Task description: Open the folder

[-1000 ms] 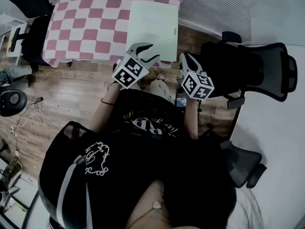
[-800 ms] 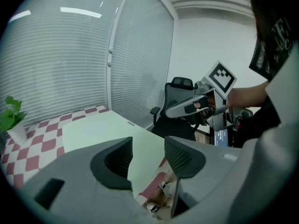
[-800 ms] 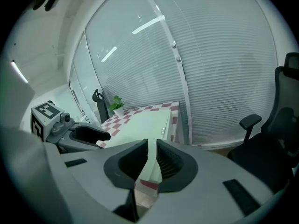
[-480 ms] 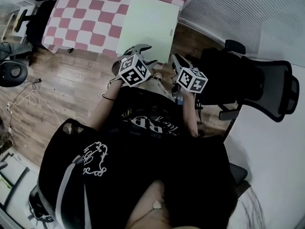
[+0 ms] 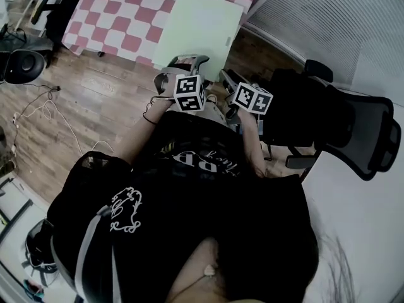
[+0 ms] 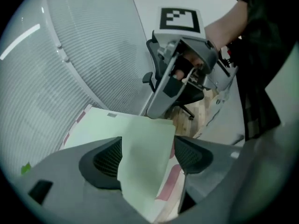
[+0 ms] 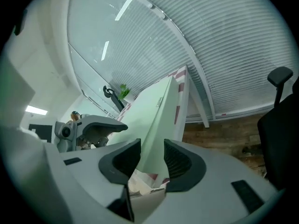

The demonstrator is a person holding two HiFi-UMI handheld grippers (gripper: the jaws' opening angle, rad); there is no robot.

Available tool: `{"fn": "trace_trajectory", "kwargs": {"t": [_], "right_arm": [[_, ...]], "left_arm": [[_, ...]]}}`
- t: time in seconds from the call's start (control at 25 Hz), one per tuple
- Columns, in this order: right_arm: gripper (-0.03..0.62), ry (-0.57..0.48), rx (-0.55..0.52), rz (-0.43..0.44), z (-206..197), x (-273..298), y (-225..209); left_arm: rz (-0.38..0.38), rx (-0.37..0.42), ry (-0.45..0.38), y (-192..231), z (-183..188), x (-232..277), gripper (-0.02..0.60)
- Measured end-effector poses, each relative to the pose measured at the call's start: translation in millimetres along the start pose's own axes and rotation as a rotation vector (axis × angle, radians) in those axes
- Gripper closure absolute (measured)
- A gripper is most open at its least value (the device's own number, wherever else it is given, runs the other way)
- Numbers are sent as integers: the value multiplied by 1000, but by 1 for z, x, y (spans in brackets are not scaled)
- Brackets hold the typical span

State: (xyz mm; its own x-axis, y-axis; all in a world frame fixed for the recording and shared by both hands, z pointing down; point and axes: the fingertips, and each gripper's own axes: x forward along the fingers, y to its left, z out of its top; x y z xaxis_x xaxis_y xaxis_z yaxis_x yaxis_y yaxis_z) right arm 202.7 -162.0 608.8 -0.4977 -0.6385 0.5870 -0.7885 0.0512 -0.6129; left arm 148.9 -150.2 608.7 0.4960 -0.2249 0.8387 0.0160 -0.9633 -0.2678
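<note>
We hold both grippers at the near edge of the bench, which wears a pink-and-white checkered cloth. The pale green folder lies flat on that cloth, straight ahead of both grippers, with its near edge at their tips.

The left gripper is spread wide, and its jaws have just been opening. In the left gripper view, the near corner of the folder stands between the two dark pads. We see pink checks of the cloth beside the folder, towards the right-hand pad. Neither pad presses on the folder. Beyond this gripper's tips, past the folder's corner, the other gripper's grey body and marker cube show.

The right gripper sits just beside the left one, their marker cubes near each other. Its jaws have also just been opening and now stand apart. In the right gripper view, the folder's thin edge runs up between the pads with a gap on either side, so nothing is pinched. A small green plant stands far beyond this gripper's tips, at the bench's far end.

To the outer side of the right gripper, a black office chair stands on the wooden floor.
</note>
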Motion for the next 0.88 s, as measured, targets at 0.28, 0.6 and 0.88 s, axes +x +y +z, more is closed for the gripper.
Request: {"fn": "trace_trajectory", "kwargs": {"t": [0.28,0.6,0.88], "right_arm": [[474,60,-17,66,-9,12,4],[474,79,15,92,-10,9,-2],[476,68,-22,86,-7,8,-3]], "left_arm": [[9,-115,-20,2,-6,7,236],[1,-101,-72,-8,8,-11,406],[59,-200,-131,-3,19,-26,522]]}}
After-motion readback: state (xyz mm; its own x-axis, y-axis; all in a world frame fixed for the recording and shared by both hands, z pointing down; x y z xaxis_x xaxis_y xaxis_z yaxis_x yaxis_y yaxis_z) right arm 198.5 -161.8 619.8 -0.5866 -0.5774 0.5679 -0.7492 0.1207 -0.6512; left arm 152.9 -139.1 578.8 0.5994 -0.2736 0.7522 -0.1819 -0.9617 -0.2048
